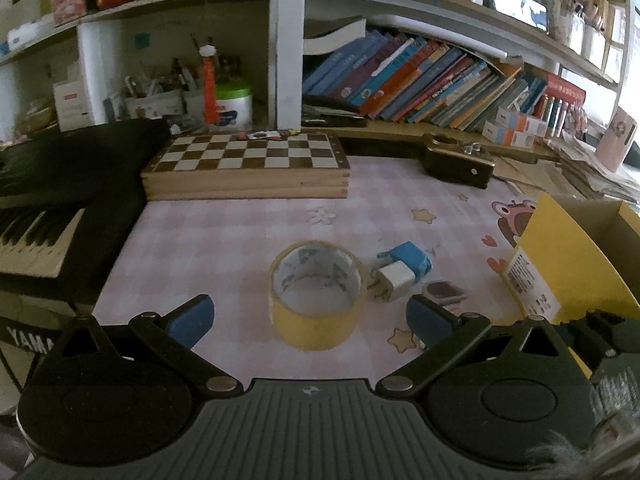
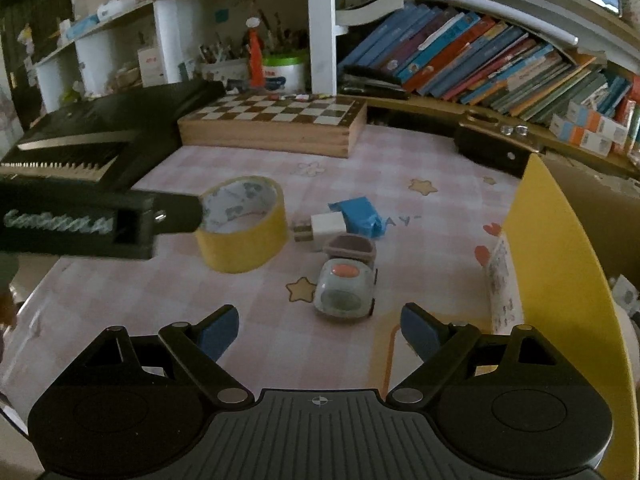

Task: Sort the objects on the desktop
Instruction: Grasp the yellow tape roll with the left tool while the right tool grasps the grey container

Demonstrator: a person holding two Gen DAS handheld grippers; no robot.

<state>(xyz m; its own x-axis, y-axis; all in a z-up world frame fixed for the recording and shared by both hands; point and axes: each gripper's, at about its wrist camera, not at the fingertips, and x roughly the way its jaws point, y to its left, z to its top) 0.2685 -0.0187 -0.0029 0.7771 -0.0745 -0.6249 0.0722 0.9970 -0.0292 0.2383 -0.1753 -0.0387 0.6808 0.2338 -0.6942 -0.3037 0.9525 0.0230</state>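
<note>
Yellow box (image 2: pixel 560 280): a cardboard carton at the right edge of the desk, flaps up; probably where the sorted things go. What shows of its inside in the left wrist view looks bare, so I judge nothing is sorted yet (most of the interior is hidden).
Desk mat (image 1: pixel 224 240): pink checked, with four loose items lying in a cluster near its middle.
Tape roll (image 1: pixel 316 294): yellow, on its flat side, straight ahead of the left gripper and not yet between its fingers.
Toy car (image 2: pixel 346 286): pale grey with an orange spot on its roof, directly ahead of the right gripper, near the box.
Blue plug (image 1: pixel 412 258): lying behind the white charger, touching it.
White charger (image 1: pixel 394 280): just beside the tape roll.
Left gripper (image 1: pixel 310 322): released, fingers spread wide, nothing held.
Right gripper (image 2: pixel 318 330): spread wide, empty.
Progress: at the very start; all four items are left, with the tape roll and toy car the likely first picks.
</note>
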